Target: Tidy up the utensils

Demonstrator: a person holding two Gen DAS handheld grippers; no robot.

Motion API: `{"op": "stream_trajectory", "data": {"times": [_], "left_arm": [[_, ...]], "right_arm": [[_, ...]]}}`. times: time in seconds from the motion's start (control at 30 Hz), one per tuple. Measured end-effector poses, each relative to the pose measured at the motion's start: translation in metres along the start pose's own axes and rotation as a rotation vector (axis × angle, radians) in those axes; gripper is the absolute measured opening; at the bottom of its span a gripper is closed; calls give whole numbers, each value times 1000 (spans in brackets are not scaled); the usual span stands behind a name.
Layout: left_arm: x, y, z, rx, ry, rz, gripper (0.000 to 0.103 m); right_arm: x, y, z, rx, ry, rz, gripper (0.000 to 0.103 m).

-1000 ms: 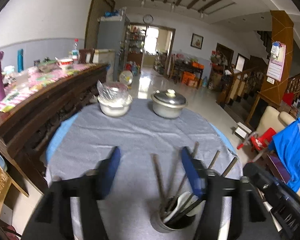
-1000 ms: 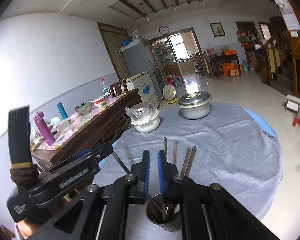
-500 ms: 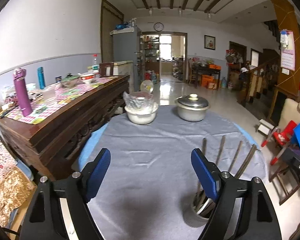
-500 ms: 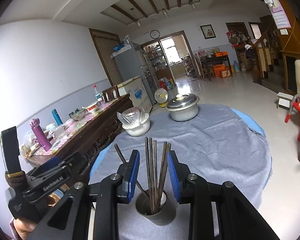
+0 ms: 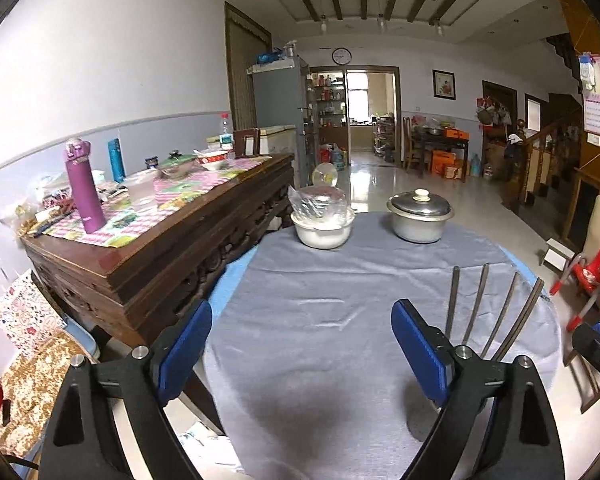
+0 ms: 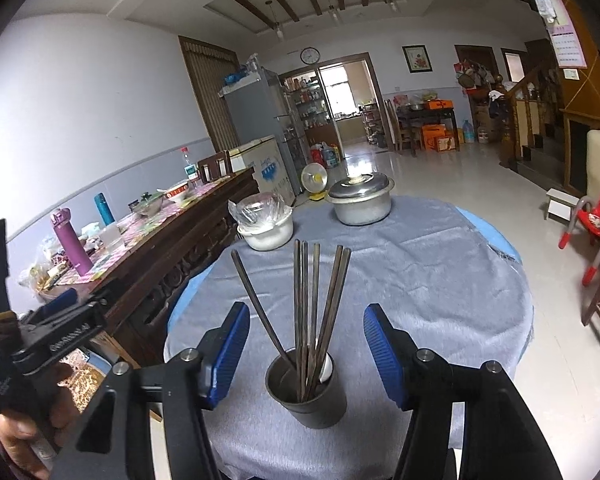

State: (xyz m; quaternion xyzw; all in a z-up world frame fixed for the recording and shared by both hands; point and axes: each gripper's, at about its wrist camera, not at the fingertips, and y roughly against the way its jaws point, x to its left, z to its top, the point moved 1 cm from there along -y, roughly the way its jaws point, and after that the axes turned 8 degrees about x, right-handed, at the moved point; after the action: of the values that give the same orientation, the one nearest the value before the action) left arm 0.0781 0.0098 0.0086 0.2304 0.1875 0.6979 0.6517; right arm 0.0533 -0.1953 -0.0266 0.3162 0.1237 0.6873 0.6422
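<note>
Because the round table (image 6: 440, 272) under its grey cloth carries everything here, both tools hang over its near edge. Far beyond the jaws sit a lidded metal pot (image 6: 360, 204) and a white bowl (image 6: 266, 232) wrapped in plastic, well apart from the work and likely just parked there. The metal cup (image 6: 306, 394) stands upright on the cloth between the spread jaws of the right gripper (image 6: 304, 354), touching neither pad, which suggests nothing more is being fed in. It holds the chopsticks (image 6: 306, 300) upright, fanned against its rim, with something white beside them. The left gripper (image 5: 300, 350) is spread wide too and empty; the sticks rise just outside its right jaw.
</note>
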Motion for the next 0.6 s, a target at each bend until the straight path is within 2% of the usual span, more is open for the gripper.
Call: {"op": "stream_trajectory", "data": {"times": [0.17, 0.6], "left_arm": [[12, 7, -3, -10, 2, -2, 98], [19, 27, -17, -2, -17, 24, 98]], "right_arm": [[3, -1, -9, 13, -1, -30, 63], [22, 30, -33, -6, 35, -55, 64]]}}
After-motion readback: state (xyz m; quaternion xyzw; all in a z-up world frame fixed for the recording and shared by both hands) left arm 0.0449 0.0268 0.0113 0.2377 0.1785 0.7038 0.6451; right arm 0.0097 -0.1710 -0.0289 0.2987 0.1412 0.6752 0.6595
